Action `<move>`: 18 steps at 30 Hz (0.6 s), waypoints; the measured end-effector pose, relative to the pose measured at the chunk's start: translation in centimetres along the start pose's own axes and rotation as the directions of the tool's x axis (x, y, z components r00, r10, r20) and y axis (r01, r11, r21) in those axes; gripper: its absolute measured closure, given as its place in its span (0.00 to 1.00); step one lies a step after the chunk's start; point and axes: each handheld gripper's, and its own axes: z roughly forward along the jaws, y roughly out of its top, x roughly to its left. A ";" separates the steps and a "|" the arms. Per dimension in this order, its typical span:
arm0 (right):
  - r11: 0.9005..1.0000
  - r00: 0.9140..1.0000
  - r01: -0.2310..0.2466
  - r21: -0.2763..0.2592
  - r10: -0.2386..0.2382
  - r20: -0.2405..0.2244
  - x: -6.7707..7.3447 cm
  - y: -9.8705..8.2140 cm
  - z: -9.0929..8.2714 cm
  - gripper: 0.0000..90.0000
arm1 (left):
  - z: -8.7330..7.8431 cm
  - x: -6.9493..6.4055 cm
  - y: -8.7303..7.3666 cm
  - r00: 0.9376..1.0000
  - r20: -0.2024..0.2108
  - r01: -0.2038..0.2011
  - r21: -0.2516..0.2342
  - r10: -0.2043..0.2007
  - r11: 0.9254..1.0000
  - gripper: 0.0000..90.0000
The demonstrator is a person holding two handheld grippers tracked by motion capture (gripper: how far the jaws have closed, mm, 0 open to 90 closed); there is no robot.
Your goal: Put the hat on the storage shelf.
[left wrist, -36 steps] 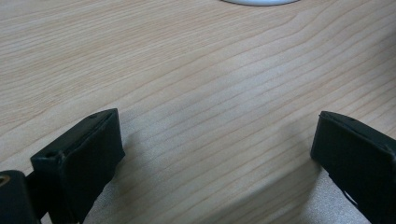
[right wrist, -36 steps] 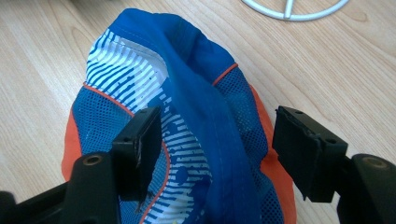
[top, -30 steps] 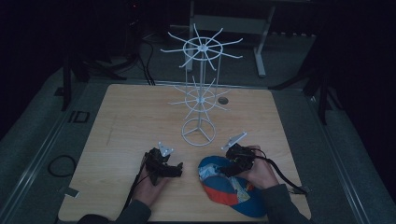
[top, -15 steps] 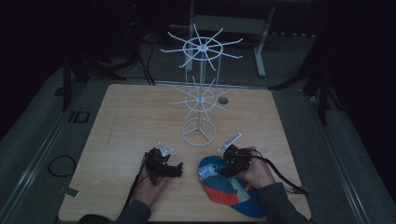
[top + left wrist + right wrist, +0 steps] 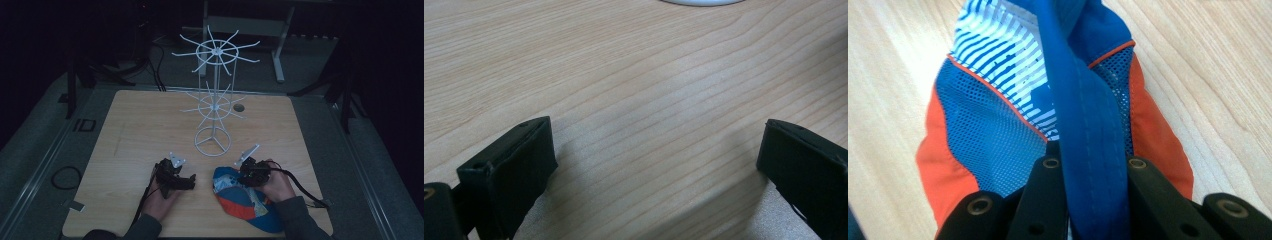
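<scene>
Right gripper point(image 5: 1088, 200) just closed, clenching blue strap of blue-orange mesh cap point(image 5: 998, 115) near front edge of wooden table point(image 5: 150, 125), left gripper point(image 5: 654, 165) released over bare wood, white wire rack point(image 5: 214, 100) well apart

Left gripper point(image 5: 175, 176) low, fingers point(image 5: 509, 170) wide apart; right gripper point(image 5: 251, 172) fingers point(image 5: 1045, 200) just closed, clamped

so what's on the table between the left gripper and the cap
Nothing: in the high view the left gripper and the cap are parted by a bare strip of wooden table.
</scene>
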 end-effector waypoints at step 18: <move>0.992 0.999 -0.039 -0.119 0.038 -0.010 0.0 -1.2 -3.1 0.97 | 0.0 0.0 0.0 1.000 0.001 0.001 0.001 -0.001 1.000 0.03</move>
